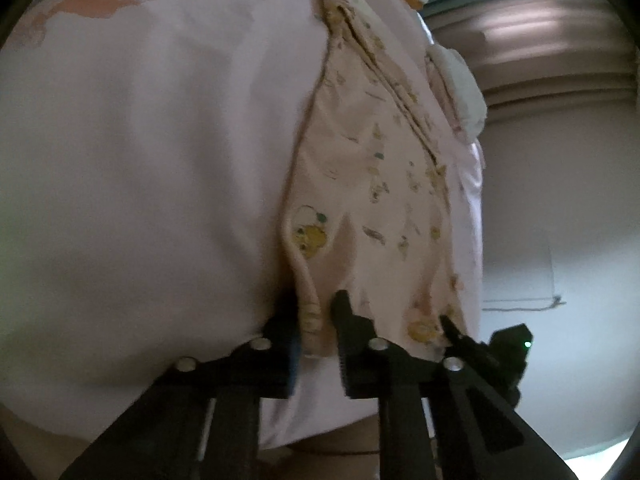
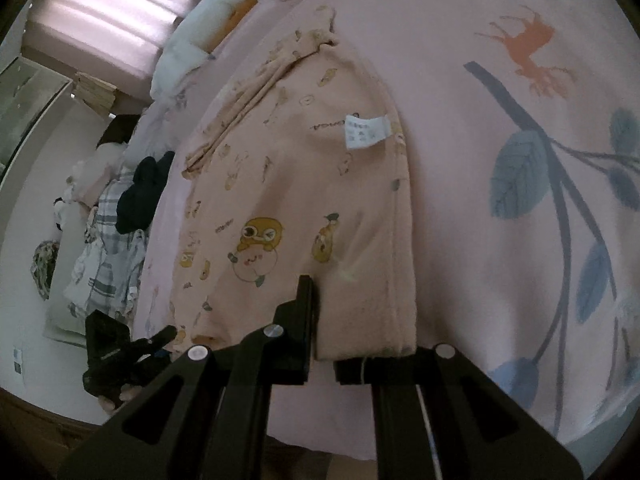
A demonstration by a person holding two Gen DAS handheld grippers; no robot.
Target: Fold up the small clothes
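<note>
A small peach garment [image 2: 304, 184], printed with cartoon animals, is laid on a pink bed sheet [image 2: 500, 240] patterned with leaves and a deer. It appears already doubled lengthwise, with a white care label [image 2: 366, 132] facing up near the far end and a narrow sleeve or strap bunched along one side.

The near hem is held by both tools. The left gripper [image 1: 320, 316] is seen pinching a rolled edge of the cloth, with fabric caught between its fingers. The right gripper [image 2: 324, 340] is set at the same hem in its own view; one finger [image 2: 306, 304] lies on top of the cloth while the other is hidden under the edge, so a pinch on the garment is judged likely.

The step in hand is judged to be the taking of the near hem for a cross fold. The next move would call for both corners to be lifted together and carried evenly toward the far end, kept level so that the layers are not skewed.

Other clothes [image 2: 108, 248] and white pillows [image 2: 200, 32] are seen at the bed's edge.
</note>
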